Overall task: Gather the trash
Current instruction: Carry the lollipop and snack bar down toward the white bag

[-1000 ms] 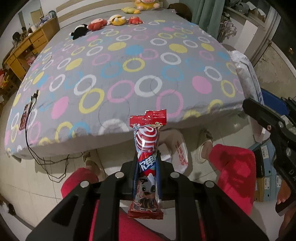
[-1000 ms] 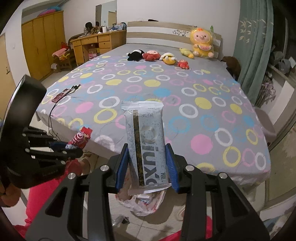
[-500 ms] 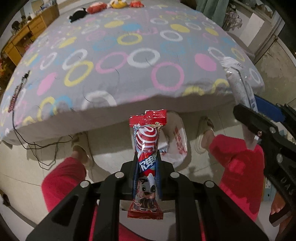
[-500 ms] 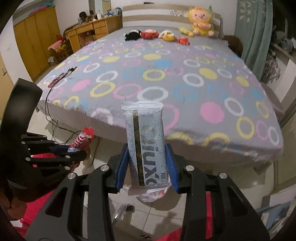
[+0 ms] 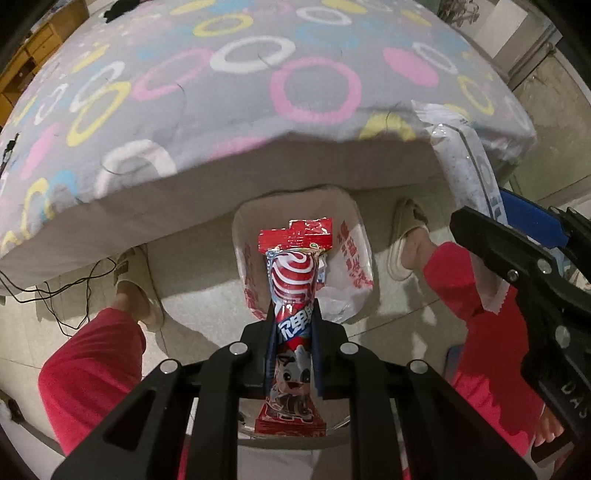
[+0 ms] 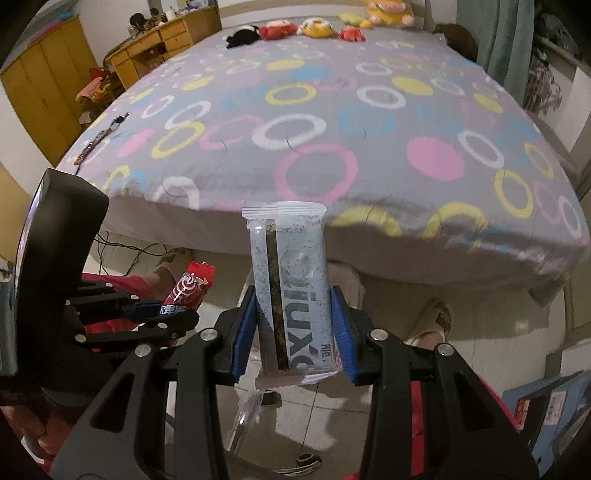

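Grey bedspread with pink, yellow, white and blue rings [image 5: 229, 110] fills the top of both views, its foot edge hanging over pale floor tiles [image 5: 192, 299], and I'm standing right at that edge in red trousers [image 5: 92, 362] and beige slippers [image 5: 406, 240].

Hard to read a few things here. Down on the floor, the white plastic bag with red print [image 5: 354, 258] is half hidden behind what I'm holding, and I can't make out its contents beyond crumpled clear film. From the right wrist view only slivers of that bag show past the wrapper. The far plush toys [image 6: 314, 27] are tiny and smeared at the top.

Now the trash itself. The red and white swirl-printed snack wrapper [image 5: 293, 295] runs lengthways straight out along my left gripper [image 5: 293, 332], its crimped red end pointing forward over the bag's open mouth, its tail sticking back toward the camera. The pale grey speckled wrapper with a dark stripe [image 6: 290, 291] does the same in my right gripper [image 6: 291, 328], long axis along the fingers, sealed end forward toward the bed edge.

Left jaws are pinched nearly together on the narrow middle of the swirl wrapper. Right jaws stand wider, blue pads [image 6: 340, 325] pressed on both sides of the grey wrapper.
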